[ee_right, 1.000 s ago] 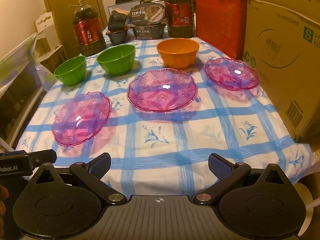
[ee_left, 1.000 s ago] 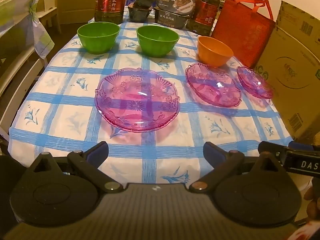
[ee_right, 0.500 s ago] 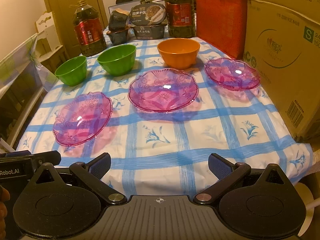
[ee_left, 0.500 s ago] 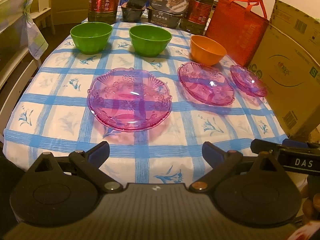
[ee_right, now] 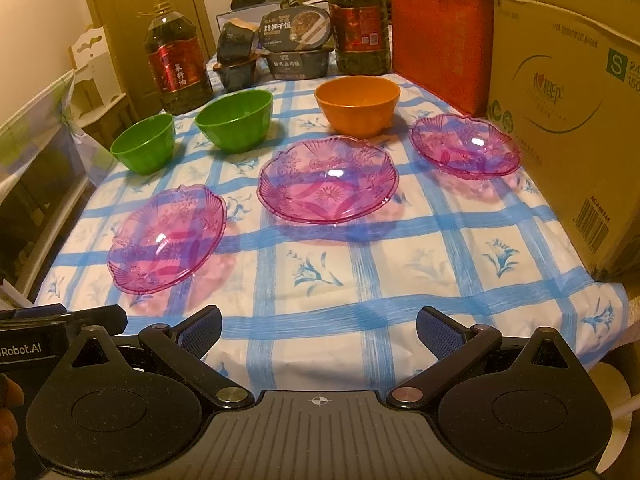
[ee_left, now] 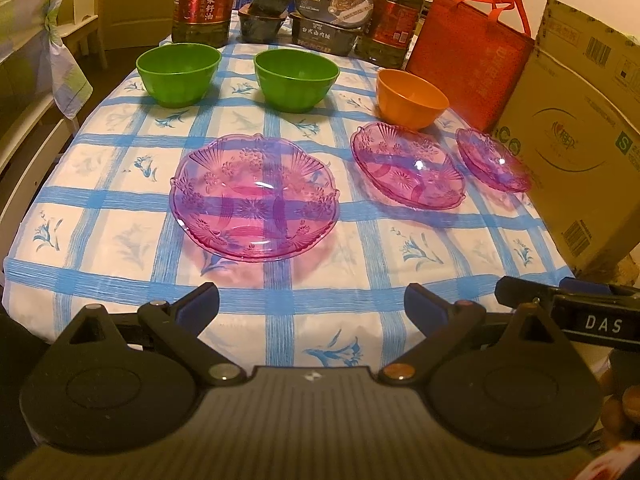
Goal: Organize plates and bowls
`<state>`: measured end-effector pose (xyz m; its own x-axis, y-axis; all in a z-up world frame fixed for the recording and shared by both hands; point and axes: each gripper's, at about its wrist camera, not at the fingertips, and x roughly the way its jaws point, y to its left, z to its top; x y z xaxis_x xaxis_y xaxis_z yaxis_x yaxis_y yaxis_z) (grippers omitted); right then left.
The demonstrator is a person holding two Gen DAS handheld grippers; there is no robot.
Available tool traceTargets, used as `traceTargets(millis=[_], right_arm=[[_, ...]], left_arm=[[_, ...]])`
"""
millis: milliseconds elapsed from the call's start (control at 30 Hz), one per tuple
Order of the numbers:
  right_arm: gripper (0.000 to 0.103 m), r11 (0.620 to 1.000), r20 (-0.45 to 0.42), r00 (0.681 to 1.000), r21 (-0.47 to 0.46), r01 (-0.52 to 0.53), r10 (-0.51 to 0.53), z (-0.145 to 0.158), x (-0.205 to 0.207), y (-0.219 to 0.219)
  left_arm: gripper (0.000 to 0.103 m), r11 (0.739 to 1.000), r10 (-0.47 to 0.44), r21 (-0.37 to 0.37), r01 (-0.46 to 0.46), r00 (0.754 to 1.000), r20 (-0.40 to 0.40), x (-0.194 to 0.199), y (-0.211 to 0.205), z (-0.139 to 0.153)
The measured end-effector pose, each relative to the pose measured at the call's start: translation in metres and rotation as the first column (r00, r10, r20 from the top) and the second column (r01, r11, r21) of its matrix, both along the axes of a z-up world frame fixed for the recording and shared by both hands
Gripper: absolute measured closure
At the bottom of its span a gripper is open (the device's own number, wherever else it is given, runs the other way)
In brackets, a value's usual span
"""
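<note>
Checked tablecloth (ee_right: pixel 320 280): 3 pink plates (ee_right: pixel 328 180), 3 bowls (ee_right: pixel 234 120) (2 grn, 1 org).

Two oil bottles (ee_right: pixel 177 68) (ee_right: pixel 360 28), a red bag (ee_right: pixel 440 36) and a cardboard box (ee_right: pixel 568 92) edge the checked tablecloth (ee_right: pixel 320 272).

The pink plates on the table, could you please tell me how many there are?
3, in a row on the tablecloth: left plate nearest the green bowls, middle plate, right plate beside the cardboard box. None stacked; none looks hidden.
</note>
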<state>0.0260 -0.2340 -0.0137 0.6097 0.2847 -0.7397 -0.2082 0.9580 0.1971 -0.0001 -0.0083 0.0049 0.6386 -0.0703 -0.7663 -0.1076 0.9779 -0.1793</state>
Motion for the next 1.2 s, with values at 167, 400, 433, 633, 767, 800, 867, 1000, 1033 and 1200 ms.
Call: traceTargets(millis=[167,400,433,633,767,800,867,1000,1033,1200], right_arm=[[0.0,1.0,0.0,1.0,0.001,-0.001,0.001,-0.0003,0.0,0.0],[0.0,1.0,-0.004,1.0,0.002,0.001,-0.001,-0.002,-0.0014,0.001],[0.0,1.0,-0.004,1.0,0.002,0.001,-0.001,-0.0023,-0.0014,0.0006],[0.0,1.0,-0.005,1.0,0.003,0.001,-0.001,-0.0024,-0.0013,0.0006],[0.0,1.0,-0.004,1.0,0.003,0.001,-0.001,-0.0026,-0.0014,0.0007],[0.0,1.0,-0.004,1.0,0.003,0.001,-0.001,-0.0027,-0.0013,0.0007],[0.0,1.0,-0.005,1.0,0.004,0.002,-0.002,-0.0032,-0.0019,0.0011],[0.0,1.0,-0.005,1.0,0.004,0.001,-0.001,-0.0031,-0.0014,0.0006],[0.0,1.0,-0.005,1.0,0.004,0.002,-0.002,-0.0032,-0.0014,0.0005],[0.0,1.0,-0.006,1.0,0.004,0.001,-0.001,-0.0035,-0.0013,0.0002]], left_arm=[[0.005,1.0,0.0,-0.002,0.0,1.0,-0.002,-0.0001,-0.0004,-0.0004],[0.005,1.0,-0.002,-0.003,0.002,1.0,-0.003,-0.0012,-0.0022,-0.0017],[0.005,1.0,-0.002,-0.003,0.002,1.0,-0.004,-0.0016,-0.0028,-0.002],[0.005,1.0,-0.002,-0.005,0.002,1.0,-0.005,-0.0019,-0.0033,-0.0029],[0.005,1.0,-0.004,-0.005,0.004,1.0,-0.008,-0.0026,-0.0025,-0.0046],[0.005,1.0,-0.004,-0.006,0.004,1.0,-0.009,-0.0027,-0.0024,-0.0053],[0.005,1.0,-0.004,-0.006,0.004,1.0,-0.009,-0.0031,-0.0029,-0.0056],[0.005,1.0,-0.005,-0.006,0.005,1.0,-0.009,-0.0026,-0.0024,-0.0053],[0.005,1.0,-0.005,-0.006,0.005,1.0,-0.01,-0.003,-0.0028,-0.0058],[0.005,1.0,-0.005,-0.007,0.004,1.0,-0.011,-0.0035,-0.0034,-0.0067]])
